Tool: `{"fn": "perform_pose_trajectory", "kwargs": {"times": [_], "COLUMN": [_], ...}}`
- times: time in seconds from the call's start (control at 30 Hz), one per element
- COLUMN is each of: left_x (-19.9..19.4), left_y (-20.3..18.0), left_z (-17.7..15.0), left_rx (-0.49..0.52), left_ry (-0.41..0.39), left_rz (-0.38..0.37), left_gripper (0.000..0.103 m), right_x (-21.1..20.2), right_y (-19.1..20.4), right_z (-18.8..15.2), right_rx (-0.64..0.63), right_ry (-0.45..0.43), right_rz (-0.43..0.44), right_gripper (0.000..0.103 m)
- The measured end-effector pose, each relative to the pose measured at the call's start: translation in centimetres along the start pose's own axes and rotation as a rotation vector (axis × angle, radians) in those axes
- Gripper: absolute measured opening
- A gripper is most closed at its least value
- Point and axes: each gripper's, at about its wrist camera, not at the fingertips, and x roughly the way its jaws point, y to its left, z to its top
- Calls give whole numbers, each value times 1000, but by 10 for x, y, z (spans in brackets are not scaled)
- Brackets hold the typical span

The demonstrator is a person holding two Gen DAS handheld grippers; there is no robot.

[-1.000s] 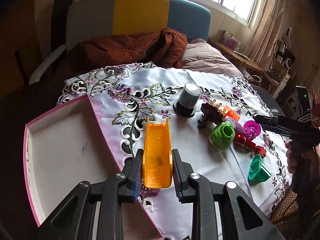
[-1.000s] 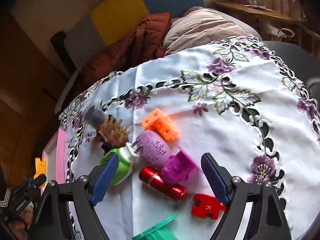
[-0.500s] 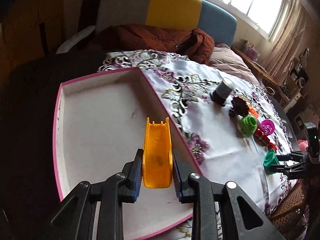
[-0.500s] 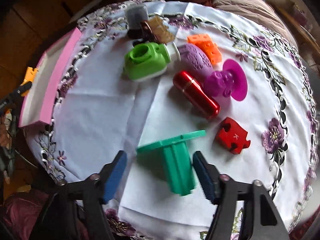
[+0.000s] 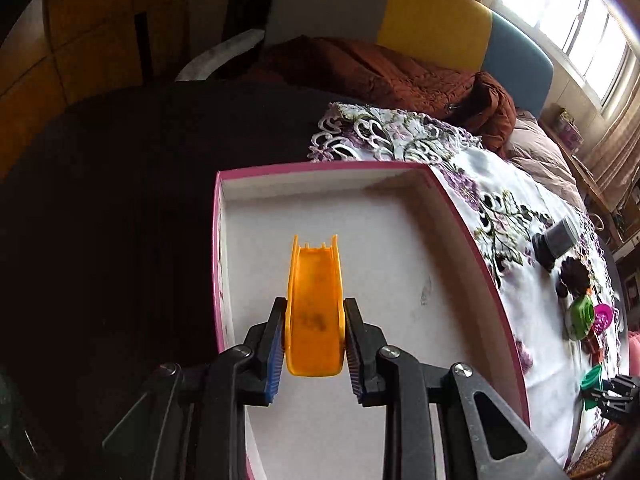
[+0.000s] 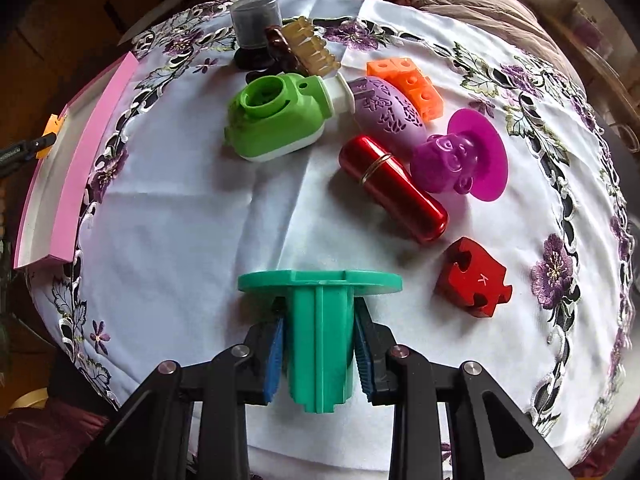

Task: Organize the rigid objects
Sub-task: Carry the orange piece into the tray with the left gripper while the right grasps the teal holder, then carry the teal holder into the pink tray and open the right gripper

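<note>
Your right hand-held gripper (image 6: 319,354) has just been closing, and its blue pads now press both sides of the green flanged piece (image 6: 320,320) at the bottom centre of the right wrist view; a second ago the jaws stood wide over the pile with nothing between them. That piece looks secured, so it seems ready to lift and carry to the box.

Your left hand-held gripper (image 5: 315,344) stays clamped on the orange slide piece (image 5: 315,304), and the view under it has changed from the embroidered cloth to the white floor of the pink-rimmed box (image 5: 460,216). The slide now hangs over the box's left half, so letting go there is likely the next step; whether it already touches the floor you cannot tell.

Just beyond the green piece on the table (image 6: 172,220), to the right, lies the red puzzle block (image 6: 474,278). Further up come the red metal capsule (image 6: 394,190) and the magenta suction toy (image 6: 460,160), touching each other, then the green toy camera (image 6: 276,120), the lilac egg-shaped piece (image 6: 388,112) and the orange brick (image 6: 408,80), packed close together. Farthest are the brown hair claw (image 6: 304,50) and the grey cylinder (image 6: 254,20).

Nothing stands on the bare cloth between the green piece and the box at the left edge.
</note>
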Motion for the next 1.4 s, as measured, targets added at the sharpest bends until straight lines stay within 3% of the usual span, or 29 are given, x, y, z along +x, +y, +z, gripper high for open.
{"fn": "perform_pose_trajectory", "kwargs": {"times": [0.07,0.13,0.2,0.33,0.57,0.83,1.13,1.4], "left_x": [6,9,7,-7,-51,-79,-90,-94], "left_y": [-3,-2,2,6,4,-14,-26,-21], "left_z": [5,8,9,2,-39,-88,-104,-112], "left_rx": [16,8,-15,-40,-52,-40,-36,-56], "left_ry": [0,-1,-4,-31,-105,-123,-122,-122], "left_rz": [33,61,58,58,73,85,84,86], "left_gripper": [26,33,39,40,40,40,41,41], "right_x": [-1,1,2,8,8,5,-31,-39], "right_y": [-6,-8,-9,-4,4,26,65,146], "right_z": [0,2,2,4,1,-1,13,52], "right_rx": [4,10,16,11,2,-39,-69,-184], "right_ry": [0,0,0,0,-12,-56,-194,-275], "right_rz": [6,12,16,5,-20,-74,0,122], "right_gripper": [31,31,31,31,31,31,31,31]}}
